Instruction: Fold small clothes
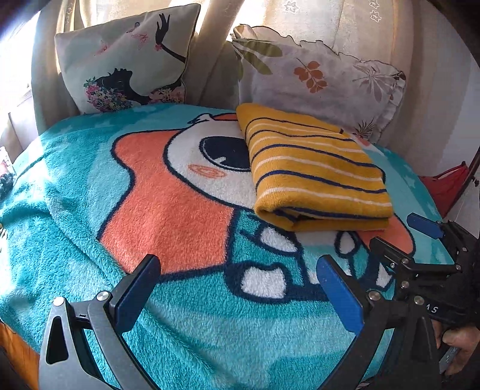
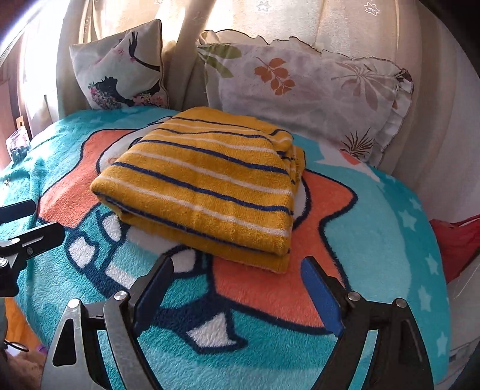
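A mustard-yellow garment with navy and white stripes (image 1: 312, 168) (image 2: 207, 183) lies folded into a thick rectangle on the teal cartoon blanket (image 1: 75, 210) (image 2: 390, 240). My left gripper (image 1: 240, 285) hovers open over the blanket, in front and to the left of the garment, with nothing between its fingers. My right gripper (image 2: 237, 285) stands open just in front of the garment's near edge, also empty. In the left wrist view the right gripper (image 1: 399, 234) shows at the right edge, open, near the garment's front corner. The left gripper's fingers (image 2: 33, 228) show at the left edge of the right wrist view.
Two cushions lean against the back: one with a black silhouette print (image 1: 126, 60) (image 2: 120, 69), one with a leaf print (image 1: 321, 75) (image 2: 303, 87). Beige curtains (image 1: 345, 24) hang behind. A red object (image 1: 444, 186) (image 2: 456, 240) lies past the blanket's right edge. A hand (image 1: 459, 345) holds the right gripper.
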{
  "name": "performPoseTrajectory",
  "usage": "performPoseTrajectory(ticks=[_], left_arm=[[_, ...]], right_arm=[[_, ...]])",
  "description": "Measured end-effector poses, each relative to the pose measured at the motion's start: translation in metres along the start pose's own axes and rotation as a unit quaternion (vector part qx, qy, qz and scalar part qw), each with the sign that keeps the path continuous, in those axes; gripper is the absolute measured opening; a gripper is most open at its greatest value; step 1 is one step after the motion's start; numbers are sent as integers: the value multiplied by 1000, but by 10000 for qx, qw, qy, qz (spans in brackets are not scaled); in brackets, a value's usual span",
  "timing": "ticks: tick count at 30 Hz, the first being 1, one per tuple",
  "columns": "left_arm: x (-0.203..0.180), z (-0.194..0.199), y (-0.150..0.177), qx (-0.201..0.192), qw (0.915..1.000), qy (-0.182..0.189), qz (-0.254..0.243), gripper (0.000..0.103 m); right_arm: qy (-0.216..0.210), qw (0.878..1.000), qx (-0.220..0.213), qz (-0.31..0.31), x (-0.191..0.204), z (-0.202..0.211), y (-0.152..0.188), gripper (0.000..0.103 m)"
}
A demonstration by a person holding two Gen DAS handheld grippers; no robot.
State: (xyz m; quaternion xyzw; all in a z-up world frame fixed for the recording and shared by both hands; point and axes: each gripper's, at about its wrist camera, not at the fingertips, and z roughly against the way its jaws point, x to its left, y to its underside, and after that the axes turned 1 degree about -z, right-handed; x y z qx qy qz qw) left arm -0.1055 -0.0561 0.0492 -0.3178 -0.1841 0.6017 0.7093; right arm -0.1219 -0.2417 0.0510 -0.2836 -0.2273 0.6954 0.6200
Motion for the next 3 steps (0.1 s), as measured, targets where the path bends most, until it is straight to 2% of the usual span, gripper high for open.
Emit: performPoseTrajectory(ticks=[3], left_arm=[[-3,-1,1,31,10000,-13,-46,103]], right_arm=[[-76,10000,6,15,5,-3,0,90]])
